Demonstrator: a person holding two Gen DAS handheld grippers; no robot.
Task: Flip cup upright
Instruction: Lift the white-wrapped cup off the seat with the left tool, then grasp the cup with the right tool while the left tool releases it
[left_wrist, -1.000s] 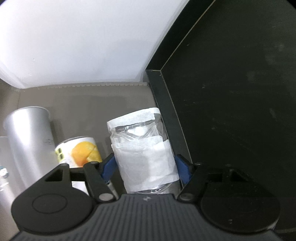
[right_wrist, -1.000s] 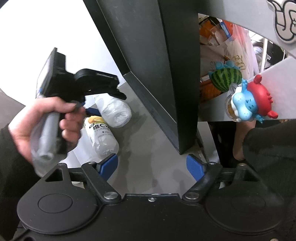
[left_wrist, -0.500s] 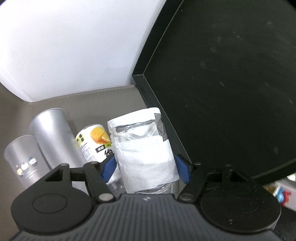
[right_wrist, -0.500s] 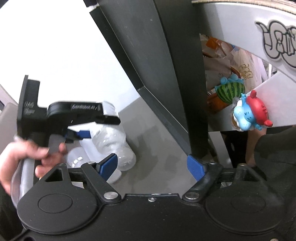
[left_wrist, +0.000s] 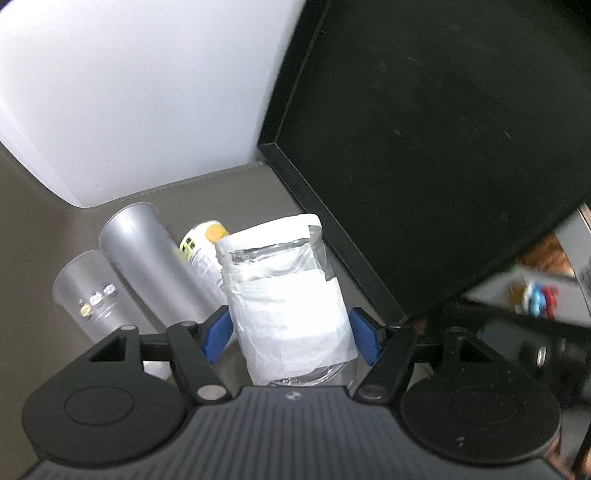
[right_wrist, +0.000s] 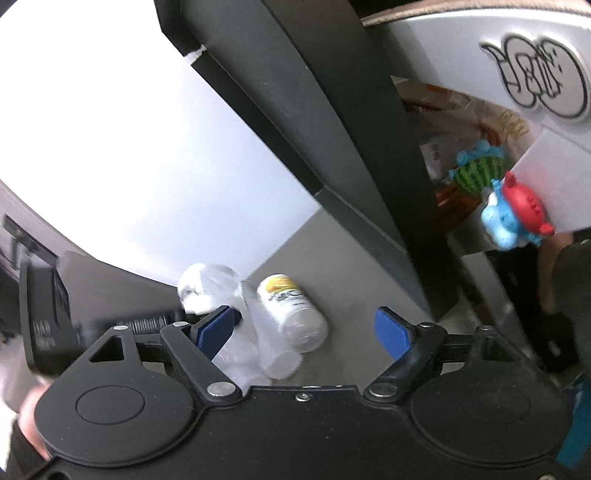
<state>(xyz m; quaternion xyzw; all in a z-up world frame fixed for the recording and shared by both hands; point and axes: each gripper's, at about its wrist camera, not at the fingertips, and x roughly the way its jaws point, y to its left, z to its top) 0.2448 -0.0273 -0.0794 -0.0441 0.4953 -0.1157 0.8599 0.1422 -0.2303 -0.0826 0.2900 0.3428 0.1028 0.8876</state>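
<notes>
A clear glass cup wrapped in white paper tape (left_wrist: 288, 295) sits between the blue pads of my left gripper (left_wrist: 291, 338), which is shut on it and holds it above the grey table. The cup's end with the taped rim points away from the camera. In the right wrist view the same cup (right_wrist: 210, 284) shows blurred at the left, in the left gripper's black body (right_wrist: 48, 317). My right gripper (right_wrist: 306, 330) is open and empty, apart from the cup, to its right.
Two silver tumblers (left_wrist: 147, 269) (left_wrist: 85, 291) and a yellow-labelled bottle (left_wrist: 203, 251) lie on the grey table (left_wrist: 37, 221). The bottle also shows in the right wrist view (right_wrist: 291, 310). A black monitor (left_wrist: 424, 129) stands close on the right. A white wall is behind.
My left gripper has lifted and turned with the cup, so the tumblers and bottle came into view below. The right gripper's view has tilted toward the table.
</notes>
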